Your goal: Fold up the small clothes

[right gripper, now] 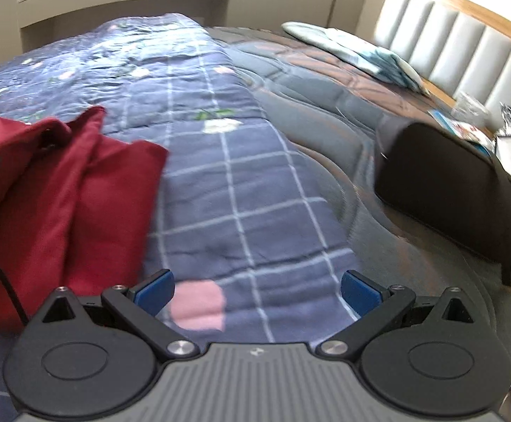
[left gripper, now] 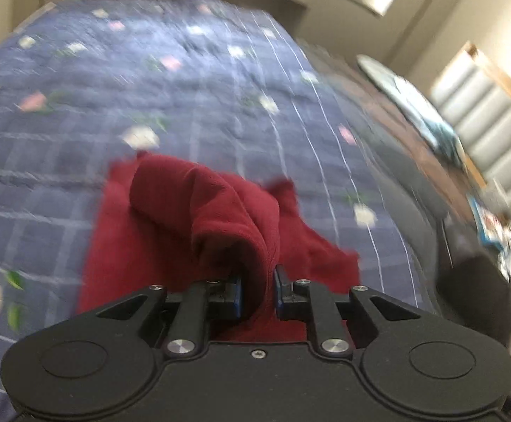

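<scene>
Your left gripper [left gripper: 258, 290] has its jaws clamped on a raised fold of the red garment [left gripper: 199, 211], the cloth pinched between the blue pads [left gripper: 236, 293] at the lower centre of the left wrist view. From that pinch the fabric rises in a rounded hump toward the middle of the frame, while the rest of it spreads flat on the blue checked quilt [left gripper: 185, 81] below and to either side. The whole view is smeared with motion blur, so the fine edges of the cloth are hard to read.

Your right gripper [right gripper: 257, 293] has its jaws spread wide with nothing between them; only the quilt's pale grid and a pink flower patch [right gripper: 199, 306] show in the gap. In that view the red garment lies at the left edge of the frame, creased lengthwise, apart from the right pads [right gripper: 359, 293].

Further out, a dark cushion [right gripper: 449, 183] sits at the right on a grey-brown bedspread [right gripper: 326, 105], with a pale blue pillow [right gripper: 357, 49] in the upper right before the padded headboard [right gripper: 466, 38].
</scene>
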Tool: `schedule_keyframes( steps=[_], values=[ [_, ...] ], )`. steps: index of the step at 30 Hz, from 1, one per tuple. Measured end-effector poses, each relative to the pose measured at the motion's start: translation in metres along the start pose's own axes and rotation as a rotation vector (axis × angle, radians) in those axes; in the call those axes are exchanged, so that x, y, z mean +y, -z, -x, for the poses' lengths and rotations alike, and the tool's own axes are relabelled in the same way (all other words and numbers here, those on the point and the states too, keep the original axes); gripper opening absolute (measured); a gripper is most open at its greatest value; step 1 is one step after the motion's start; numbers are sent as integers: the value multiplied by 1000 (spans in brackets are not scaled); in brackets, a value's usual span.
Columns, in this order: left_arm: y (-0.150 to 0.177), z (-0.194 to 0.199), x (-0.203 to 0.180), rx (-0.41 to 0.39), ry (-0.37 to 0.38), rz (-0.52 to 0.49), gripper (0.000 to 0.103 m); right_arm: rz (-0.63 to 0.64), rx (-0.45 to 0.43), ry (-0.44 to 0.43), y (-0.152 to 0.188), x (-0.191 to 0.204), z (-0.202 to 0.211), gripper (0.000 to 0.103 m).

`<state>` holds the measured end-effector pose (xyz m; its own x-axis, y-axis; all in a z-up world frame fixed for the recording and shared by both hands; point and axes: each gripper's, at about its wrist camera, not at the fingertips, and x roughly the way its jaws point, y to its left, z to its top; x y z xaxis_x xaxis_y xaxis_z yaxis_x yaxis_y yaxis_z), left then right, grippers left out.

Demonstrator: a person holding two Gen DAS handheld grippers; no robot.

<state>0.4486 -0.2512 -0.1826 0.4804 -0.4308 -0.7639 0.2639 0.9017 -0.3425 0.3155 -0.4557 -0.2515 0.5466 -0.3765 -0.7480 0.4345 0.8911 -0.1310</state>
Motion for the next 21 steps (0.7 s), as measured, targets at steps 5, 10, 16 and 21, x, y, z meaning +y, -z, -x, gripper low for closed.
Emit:
schedule_keyframes(
  steps=[5, 10, 16, 21],
  values=[
    [11, -15, -5, 47, -11, -25, 20, -10, 23, 6, 6, -8, -3, 103],
    [9, -12, 1, 58, 18, 12, 29, -2, 32, -4, 3, -7, -8, 103],
    [9, -6, 3, 54, 55, 80, 45, 15, 34, -21, -5, 0, -13, 103],
    [9, 10, 5, 20, 83, 119, 71, 25, 32, -35, -14, 8, -17, 103]
  ],
)
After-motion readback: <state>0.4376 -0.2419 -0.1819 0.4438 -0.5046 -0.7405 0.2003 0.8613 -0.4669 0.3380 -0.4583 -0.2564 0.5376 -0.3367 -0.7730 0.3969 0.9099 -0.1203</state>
